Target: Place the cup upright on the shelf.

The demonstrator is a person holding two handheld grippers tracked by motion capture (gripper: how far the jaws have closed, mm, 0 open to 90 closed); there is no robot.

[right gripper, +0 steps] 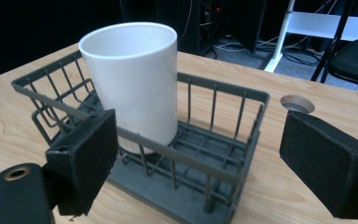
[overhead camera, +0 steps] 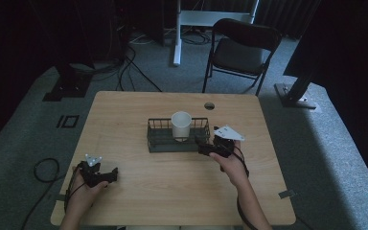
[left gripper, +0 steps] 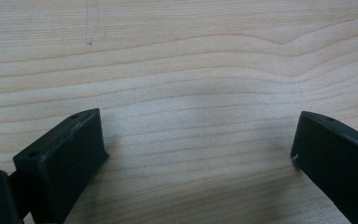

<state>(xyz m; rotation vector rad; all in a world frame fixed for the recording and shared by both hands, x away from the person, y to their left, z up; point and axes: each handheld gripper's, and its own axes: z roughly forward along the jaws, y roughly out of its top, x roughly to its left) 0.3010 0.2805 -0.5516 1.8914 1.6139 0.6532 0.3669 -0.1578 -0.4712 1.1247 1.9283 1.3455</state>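
Right tongs (right gripper: 200, 154) agape beside cup (right gripper: 133, 79), seemingly upright

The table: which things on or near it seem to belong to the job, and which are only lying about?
Likely in the job:
white cup
wire basket holding it
right hand-held gripper, open, beside the basket

Just around:
left hand-held gripper, open over bare table
folding chair
floor cables

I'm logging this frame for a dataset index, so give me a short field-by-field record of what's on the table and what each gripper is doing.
surface: wooden table
container: dark wire basket, near the table's middle
contents: white cup, upright in the basket
left gripper: open, over bare wood, holding nothing
right gripper: open, at the basket's right end, holding nothing
background: black folding chair beyond the table
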